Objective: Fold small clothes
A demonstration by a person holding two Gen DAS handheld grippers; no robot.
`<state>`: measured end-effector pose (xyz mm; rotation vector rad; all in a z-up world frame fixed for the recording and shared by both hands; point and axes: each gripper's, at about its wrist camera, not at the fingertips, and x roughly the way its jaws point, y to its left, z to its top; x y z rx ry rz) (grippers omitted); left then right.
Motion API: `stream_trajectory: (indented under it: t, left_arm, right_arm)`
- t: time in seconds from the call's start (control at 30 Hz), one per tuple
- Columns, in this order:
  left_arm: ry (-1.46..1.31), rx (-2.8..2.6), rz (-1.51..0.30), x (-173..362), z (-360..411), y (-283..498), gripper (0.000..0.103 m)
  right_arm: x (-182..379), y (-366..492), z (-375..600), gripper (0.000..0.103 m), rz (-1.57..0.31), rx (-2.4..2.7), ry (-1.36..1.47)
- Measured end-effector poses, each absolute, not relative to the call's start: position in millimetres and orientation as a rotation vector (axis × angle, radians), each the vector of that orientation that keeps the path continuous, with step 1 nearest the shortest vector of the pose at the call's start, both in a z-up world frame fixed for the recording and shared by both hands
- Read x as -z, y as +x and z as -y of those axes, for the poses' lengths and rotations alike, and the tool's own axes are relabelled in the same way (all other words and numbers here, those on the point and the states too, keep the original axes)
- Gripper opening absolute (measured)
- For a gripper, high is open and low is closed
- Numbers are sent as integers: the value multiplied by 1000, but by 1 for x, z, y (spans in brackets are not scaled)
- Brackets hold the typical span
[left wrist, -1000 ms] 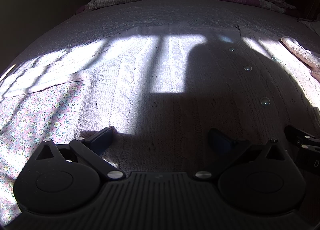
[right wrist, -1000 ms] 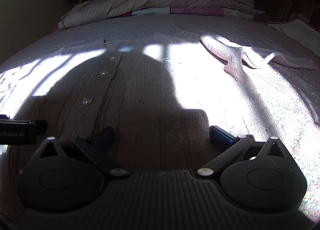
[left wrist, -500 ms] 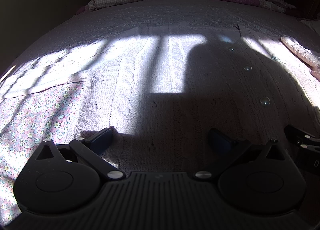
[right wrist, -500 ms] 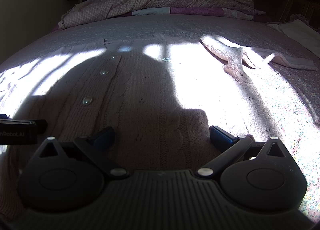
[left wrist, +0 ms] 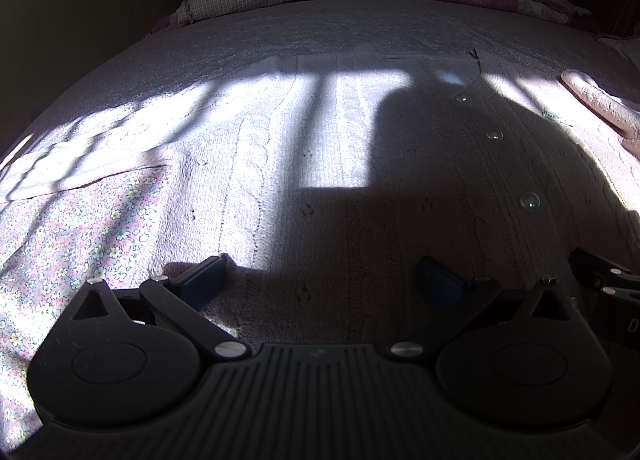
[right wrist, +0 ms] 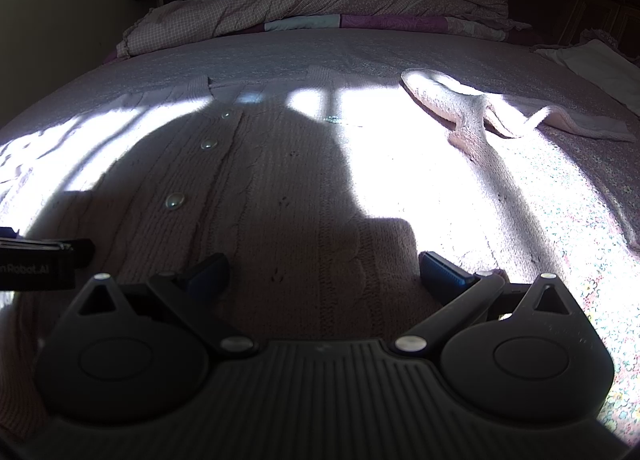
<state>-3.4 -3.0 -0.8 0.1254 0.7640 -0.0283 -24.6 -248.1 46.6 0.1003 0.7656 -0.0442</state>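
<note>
A pale pink cable-knit cardigan lies flat on the bed, its row of clear buttons running away from me; it also shows in the right wrist view. One sleeve is folded in at the right. My left gripper is open, low over the cardigan's near hem at its left part. My right gripper is open over the hem's right part. Each gripper's side shows in the other's view.
The bed has a floral sheet and a crumpled quilt along the far edge. A white cloth lies at the far right. Strong sunlight and dark shadows cross the cardigan.
</note>
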Motion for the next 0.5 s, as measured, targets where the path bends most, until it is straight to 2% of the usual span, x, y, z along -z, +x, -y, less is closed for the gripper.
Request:
stream_trajectory:
  t: [0.5]
  left_arm:
    - [171,27,-744,0,4,-4,103]
  right_arm:
    - [-49,-24,251,103,-772,31,106]
